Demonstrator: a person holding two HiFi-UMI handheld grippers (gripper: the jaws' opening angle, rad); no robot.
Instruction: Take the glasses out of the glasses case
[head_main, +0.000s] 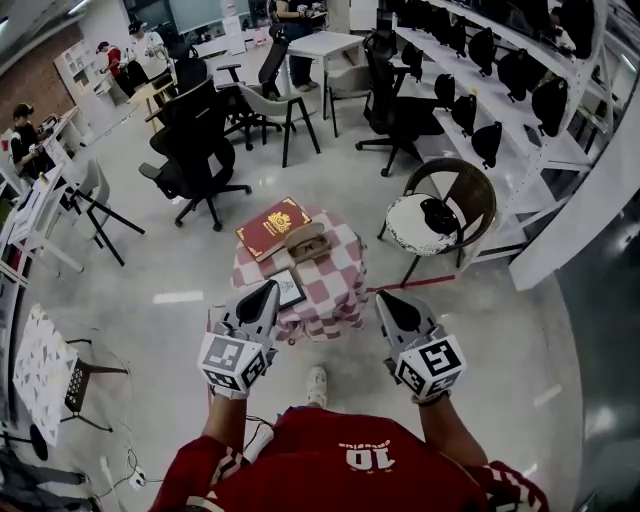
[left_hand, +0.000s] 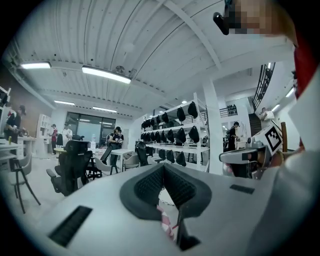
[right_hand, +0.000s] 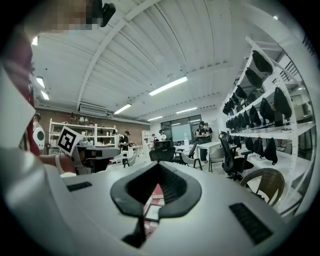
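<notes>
At a small round desk (head_main: 342, 292) draped in a red-and-white check cloth, I hold both tools level in front of me. My left hand-held gripper (head_main: 268, 292) sits at the desk's 7 o'clock edge, and my right hand-held gripper (head_main: 385, 298) sits at its 5 o'clock edge. Each one's own view shows the dark ribbed jaws brought together at their tips, left (left_hand: 163, 166) and right (right_hand: 160, 165), with nothing caught between them.

The glasses case (head_main: 305, 241), tan-brown, lies on the cloth toward 12 o'clock on the desk, well apart from both tools. It is too small in the head view to say whether its lid is up. A red book (head_main: 272, 227) lies touching it at its 10 o'clock. A dark-framed flat panel (head_main: 289, 288) rests at the desk's 7 o'clock, just beside my left tool. A wicker chair (head_main: 470, 190) with a white seat stands at the desk's 2 o'clock, and a black office chair (head_main: 195, 150) stands at its 10 o'clock.
</notes>
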